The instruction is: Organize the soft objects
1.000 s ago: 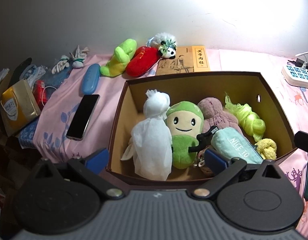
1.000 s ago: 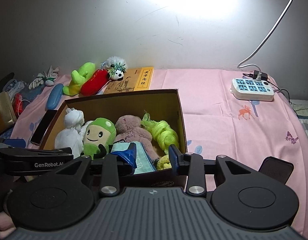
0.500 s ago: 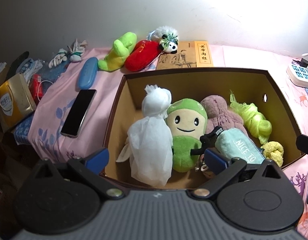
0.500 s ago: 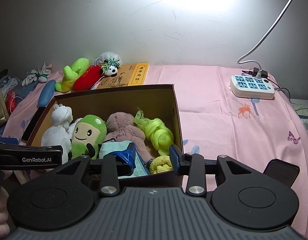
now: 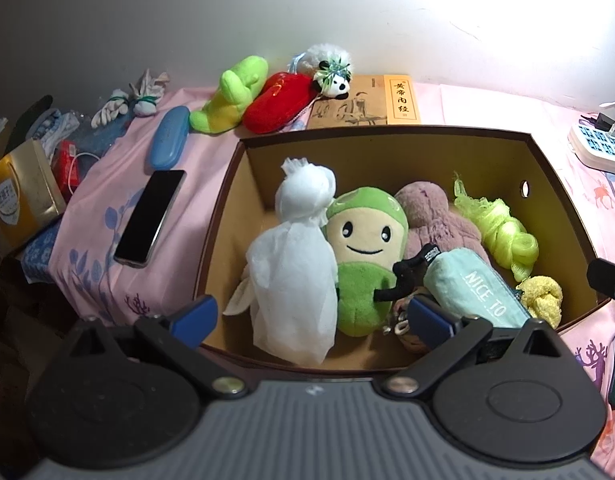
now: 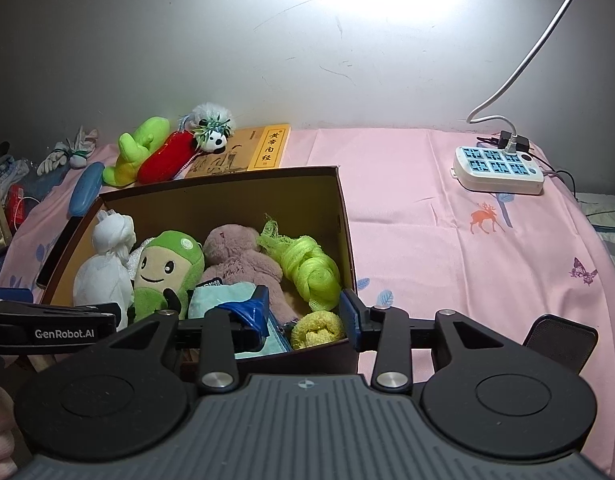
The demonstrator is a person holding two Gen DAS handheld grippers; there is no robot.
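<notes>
The cardboard box [image 5: 555, 184] stands open on a surface covered by a pink cloth [image 6: 447, 232]; all positions below are given relative to this box.

Inside the box:
- A white fabric bundle [image 5: 295, 264] stands at the left side.
- A green smiling plush [image 5: 365, 256] leans just beside the bundle, touching it.
- A mauve plush [image 5: 431, 216] lies behind the green plush.
- A lime-green mesh bundle [image 5: 503, 236] lies along the right wall.
- A mint pouch [image 5: 471, 292] marked "NICE TO" rests at the near right, over the mauve plush.
- A yellow knotted cloth [image 6: 317, 328] sits in the near right corner.

Outside the box:
- Behind the far wall lie a lime plush [image 5: 231, 100], a red plush [image 5: 279, 100], a small panda plush [image 5: 333, 82] and a yellow book [image 5: 371, 106].
- To the left lie a black phone [image 5: 151, 216] and a blue case [image 5: 167, 142].
- To the far right lies a white power strip [image 6: 499, 170].

Left gripper [image 5: 311, 316]: the fingers are spread wide and released above the near wall of the box, nothing between them.

Right gripper [image 6: 305, 314]: the fingers have just been opening. They are released over the near right corner, the left finger at the mint pouch and the yellow knotted cloth in the gap, not pressed.
</notes>
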